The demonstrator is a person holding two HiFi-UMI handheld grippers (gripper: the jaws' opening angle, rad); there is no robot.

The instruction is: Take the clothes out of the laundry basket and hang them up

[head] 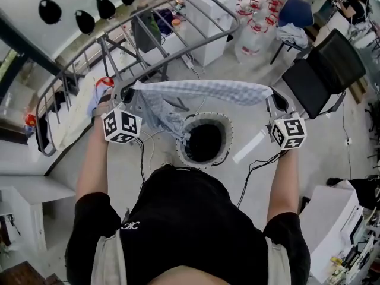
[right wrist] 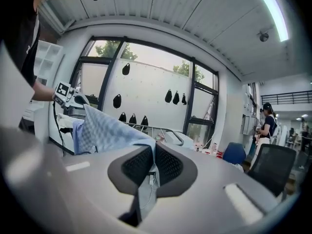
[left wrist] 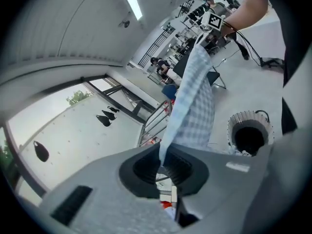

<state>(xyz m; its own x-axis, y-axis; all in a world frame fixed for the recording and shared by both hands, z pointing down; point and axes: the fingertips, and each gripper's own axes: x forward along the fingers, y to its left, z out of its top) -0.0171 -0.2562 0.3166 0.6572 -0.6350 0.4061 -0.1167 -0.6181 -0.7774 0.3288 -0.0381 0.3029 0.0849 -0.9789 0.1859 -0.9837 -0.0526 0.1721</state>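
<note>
Garment up and spread: the checked garment point(head: 196, 91) is stretched in the air between both grippers, its long axis running from 9 o'clock to 3 o'clock in the head view. The left gripper point(head: 126, 89) is clamped on one end, fabric pinched right between its pads. The right gripper point(head: 271, 98) is clenched on the other end, with a fold of cloth trapped the same way. A loose tail droops near the left end, hanging above the laundry basket point(head: 228, 136) at 6 o'clock. The drying rack point(head: 196, 47) lies just beyond the cloth at 12 o'clock, and its near rail slants from 8 o'clock towards 1 o'clock. The left gripper looks the nearer to that rail, the right one clearly farther off. Judging by this, the cloth must travel towards 12 o'clock and swing to match the rail.
</note>
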